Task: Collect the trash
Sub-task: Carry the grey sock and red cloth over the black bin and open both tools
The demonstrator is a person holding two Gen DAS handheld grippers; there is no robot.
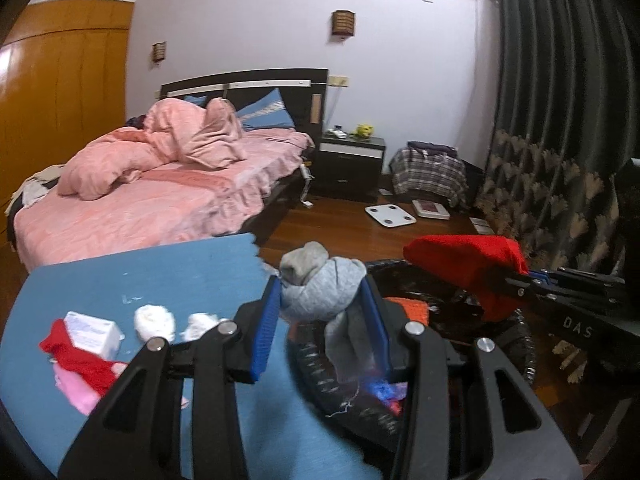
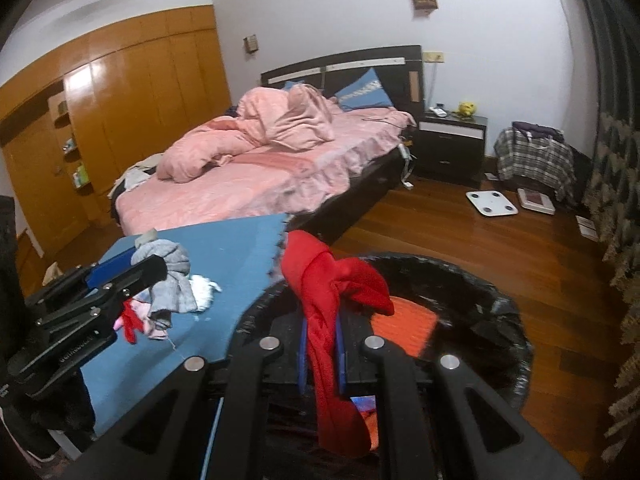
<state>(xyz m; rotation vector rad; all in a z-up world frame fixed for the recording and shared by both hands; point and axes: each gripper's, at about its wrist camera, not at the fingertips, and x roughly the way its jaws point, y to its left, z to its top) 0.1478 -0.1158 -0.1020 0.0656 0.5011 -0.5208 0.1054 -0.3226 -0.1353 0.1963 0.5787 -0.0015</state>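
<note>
My left gripper point(image 1: 322, 308) is shut on a bundle of grey socks point(image 1: 320, 280), held at the near rim of a bin lined with a black bag point(image 1: 524, 344). In the right wrist view the same grey socks point(image 2: 170, 276) hang from that gripper point(image 2: 156, 266) over the blue mat. My right gripper point(image 2: 320, 344) is shut on a red cloth point(image 2: 328, 292) that dangles over the open bin point(image 2: 512, 320). From the left wrist view the red cloth point(image 1: 464, 264) shows above the bin's far side. Orange and red items point(image 2: 404, 328) lie inside the bin.
A blue mat point(image 1: 140, 272) carries a white box point(image 1: 94, 334), white wads point(image 1: 154, 322), and red and pink cloth point(image 1: 86, 376). A bed with pink bedding point(image 1: 152, 196) stands behind. A white scale point(image 1: 390, 215) lies on the wooden floor, with a nightstand point(image 1: 350, 164) and dark curtains point(image 1: 560, 80) beyond.
</note>
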